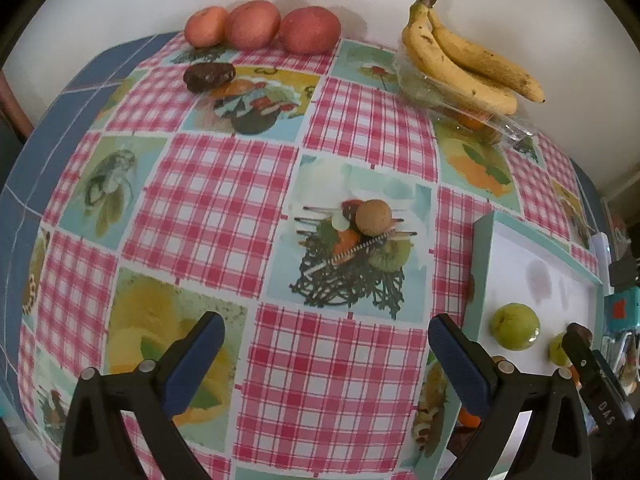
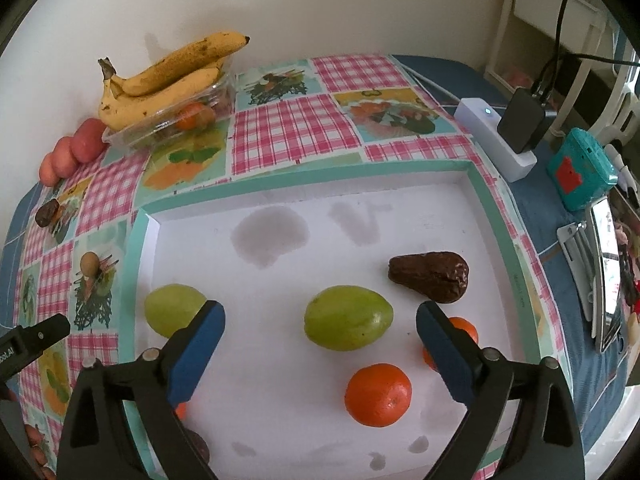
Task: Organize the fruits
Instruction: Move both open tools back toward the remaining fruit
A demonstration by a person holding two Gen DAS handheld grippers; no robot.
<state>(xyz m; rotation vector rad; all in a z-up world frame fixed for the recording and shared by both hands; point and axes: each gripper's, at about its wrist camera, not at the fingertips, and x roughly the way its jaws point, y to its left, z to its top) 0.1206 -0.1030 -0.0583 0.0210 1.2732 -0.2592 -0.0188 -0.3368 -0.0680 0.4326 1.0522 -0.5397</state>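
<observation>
My left gripper (image 1: 326,338) is open and empty over the checked tablecloth. A small brown round fruit (image 1: 373,217) lies ahead of it mid-table. Three red fruits (image 1: 252,24) and a dark avocado (image 1: 208,76) lie at the far edge. My right gripper (image 2: 320,326) is open and empty above the white tray (image 2: 494,216). In the tray lie two green fruits (image 2: 347,323) (image 2: 174,310), a dark avocado (image 2: 430,277) and two oranges (image 2: 378,394) (image 2: 464,330). The tray's left end (image 1: 480,264) shows in the left wrist view.
Bananas (image 2: 168,80) rest on a clear plastic container (image 2: 176,122) holding an orange fruit, by the wall. A white power strip (image 2: 494,140), a teal box (image 2: 580,168) and a phone (image 2: 606,276) lie right of the tray. The left gripper's finger (image 2: 38,338) shows at left.
</observation>
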